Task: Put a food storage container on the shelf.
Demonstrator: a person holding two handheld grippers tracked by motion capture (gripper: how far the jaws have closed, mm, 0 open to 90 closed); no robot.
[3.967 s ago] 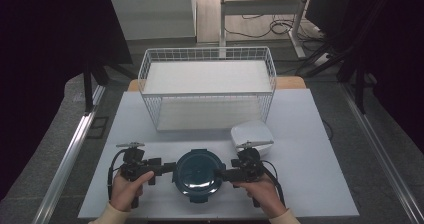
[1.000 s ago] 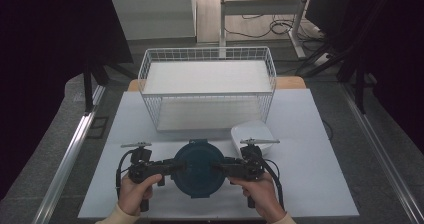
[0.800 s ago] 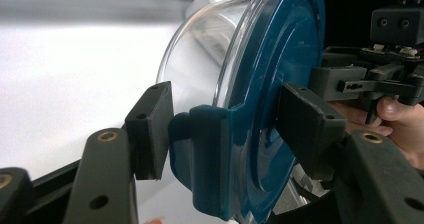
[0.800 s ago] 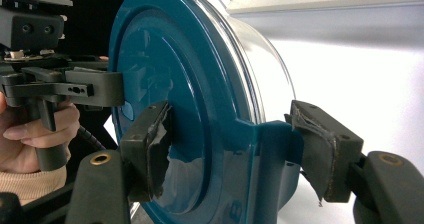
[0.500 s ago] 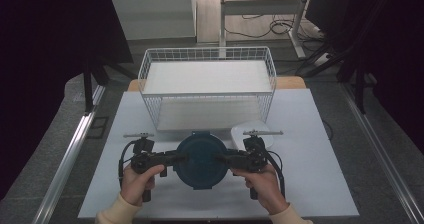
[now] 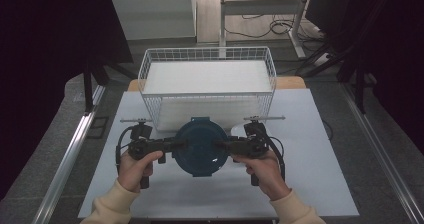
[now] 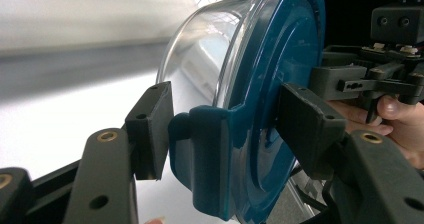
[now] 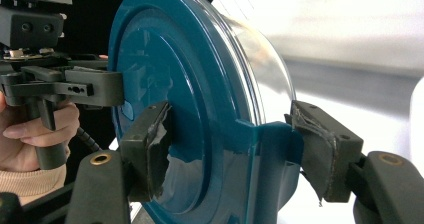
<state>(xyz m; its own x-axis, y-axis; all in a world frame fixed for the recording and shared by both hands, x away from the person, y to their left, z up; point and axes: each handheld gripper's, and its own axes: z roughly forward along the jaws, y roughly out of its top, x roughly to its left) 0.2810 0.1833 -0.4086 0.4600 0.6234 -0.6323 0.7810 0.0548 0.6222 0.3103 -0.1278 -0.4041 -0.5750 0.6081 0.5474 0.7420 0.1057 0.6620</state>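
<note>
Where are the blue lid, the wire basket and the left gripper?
blue lid (image 6: 201,146), high view, middle of its top.
wire basket (image 6: 207,95), high view, front rim.
left gripper (image 6: 176,145), high view, between its fingertips.

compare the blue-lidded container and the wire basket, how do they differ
The container is round, with a clear bowl and solid blue lid; the wire basket is rectangular, white, open mesh. The container is smaller and held between the left gripper and right gripper; the basket stands untouched behind it on the table.
</note>
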